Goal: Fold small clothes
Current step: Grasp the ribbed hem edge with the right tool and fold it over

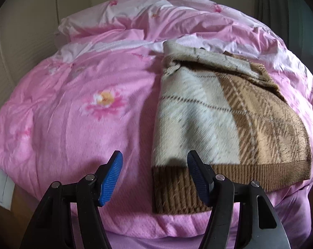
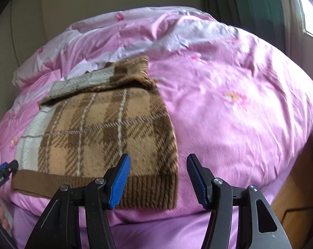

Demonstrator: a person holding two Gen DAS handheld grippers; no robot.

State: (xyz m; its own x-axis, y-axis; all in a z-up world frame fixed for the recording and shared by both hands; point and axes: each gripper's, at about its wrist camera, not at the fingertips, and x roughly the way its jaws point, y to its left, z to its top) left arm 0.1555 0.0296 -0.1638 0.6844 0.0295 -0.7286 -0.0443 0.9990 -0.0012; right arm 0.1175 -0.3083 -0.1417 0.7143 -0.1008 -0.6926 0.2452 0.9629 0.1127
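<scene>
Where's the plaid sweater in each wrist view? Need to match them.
Left wrist: sweater lies right of centre, its ribbed hem nearest the open left claw.
Right wrist: sweater lies left of centre, above the open right claw.
Shared landmark: the brown ribbed hem.

Left tool (image 1: 154, 172), jaws apart, hovers over folded sweater (image 1: 224, 122) on quilt (image 1: 73, 108).

left tool (image 1: 154, 171) agape, right tool (image 2: 158, 175) agape

A pink quilt (image 1: 73, 124) printed with flowers (one bloom (image 1: 104, 101) is seen clearly) is spread over the bed. A green curtain (image 2: 249, 2) and a bright window (image 2: 311, 20) are seen beyond it.
</scene>
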